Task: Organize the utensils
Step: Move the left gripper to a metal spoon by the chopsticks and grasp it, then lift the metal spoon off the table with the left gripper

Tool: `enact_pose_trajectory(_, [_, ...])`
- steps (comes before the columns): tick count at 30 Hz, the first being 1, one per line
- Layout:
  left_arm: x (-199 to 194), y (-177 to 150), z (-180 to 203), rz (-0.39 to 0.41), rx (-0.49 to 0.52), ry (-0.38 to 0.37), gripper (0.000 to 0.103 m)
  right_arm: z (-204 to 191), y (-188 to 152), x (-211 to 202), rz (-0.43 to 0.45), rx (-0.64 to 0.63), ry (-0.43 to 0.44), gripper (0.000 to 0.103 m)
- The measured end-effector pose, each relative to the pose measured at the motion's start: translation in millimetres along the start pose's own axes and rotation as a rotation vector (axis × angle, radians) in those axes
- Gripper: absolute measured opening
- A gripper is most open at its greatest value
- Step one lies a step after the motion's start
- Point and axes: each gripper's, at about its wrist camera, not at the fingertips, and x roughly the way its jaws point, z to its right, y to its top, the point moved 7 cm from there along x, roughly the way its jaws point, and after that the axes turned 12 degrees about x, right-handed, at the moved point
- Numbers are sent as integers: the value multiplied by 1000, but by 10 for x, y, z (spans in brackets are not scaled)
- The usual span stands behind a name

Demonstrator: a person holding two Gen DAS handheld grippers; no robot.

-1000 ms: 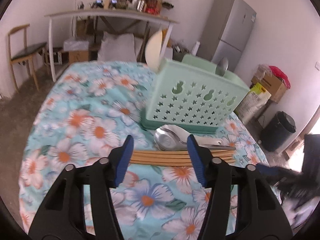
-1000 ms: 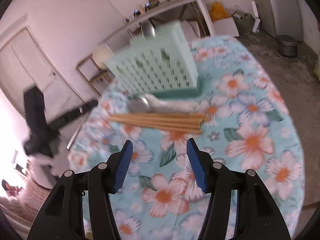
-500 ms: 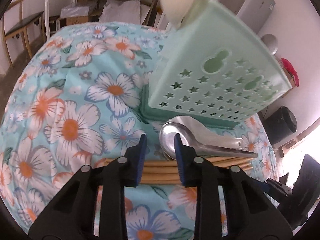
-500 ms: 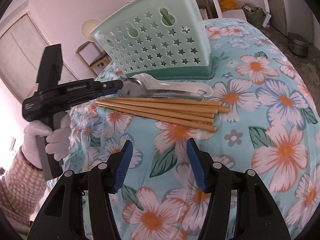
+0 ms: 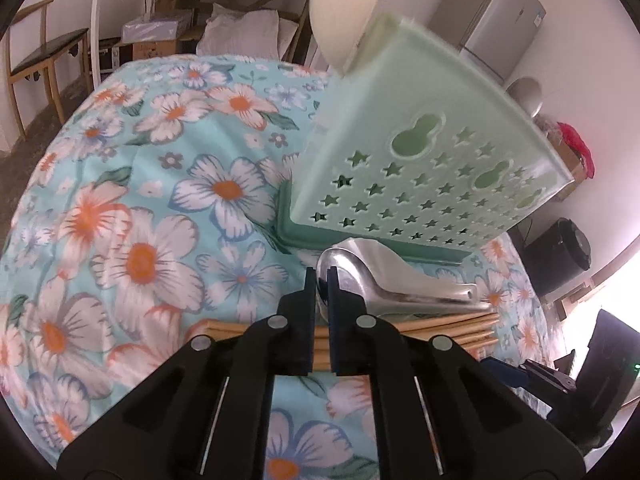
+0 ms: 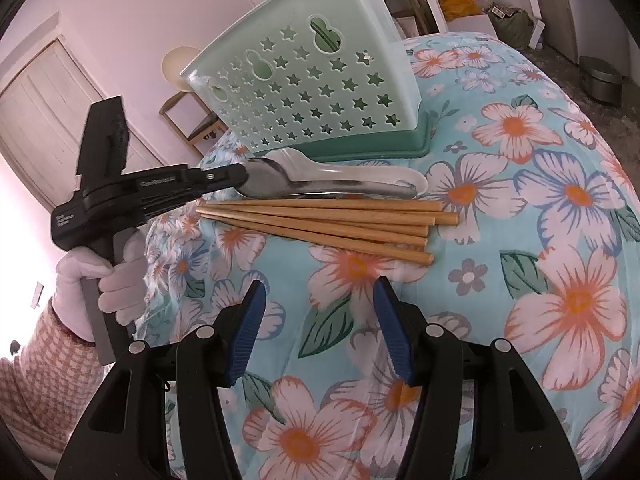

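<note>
1. The left tool (image 5: pixel 320 276) is seen closed to a narrow slit on the bowl of a metal spoon (image 5: pixel 352 280), whose handle runs off to the right.
2. In the right wrist view the same left tool (image 6: pixel 240 174) is shown gripping the spoon (image 6: pixel 280 184) at its bowl end, held by a white-gloved hand (image 6: pixel 100 280).
3. A white ceramic spoon (image 6: pixel 360 172) is found lying under and just behind the metal one, against the base of the utensil holder (image 6: pixel 320 92).
4. The holder, pale green with star cut-outs, is stood on a darker green tray on the floral-clothed surface (image 6: pixel 520 240).
5. Wooden chopsticks (image 6: pixel 328 224) are laid in a loose bundle just in front of the spoons.
6. The right tool (image 6: pixel 320 332) is held wide open above the cloth, nothing between its blue pads, near the chopsticks.
</note>
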Motion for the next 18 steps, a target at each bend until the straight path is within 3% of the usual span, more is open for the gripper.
enact_pose_trajectory(12, [-795,-79,-204,130,-72,-21,1,9,-18,2,6,-7,-4,55])
enact_pose_trajectory(18, [-1029,-296,-470,141,-146,-40,1,-20,-36,14,18,-27,-33,55])
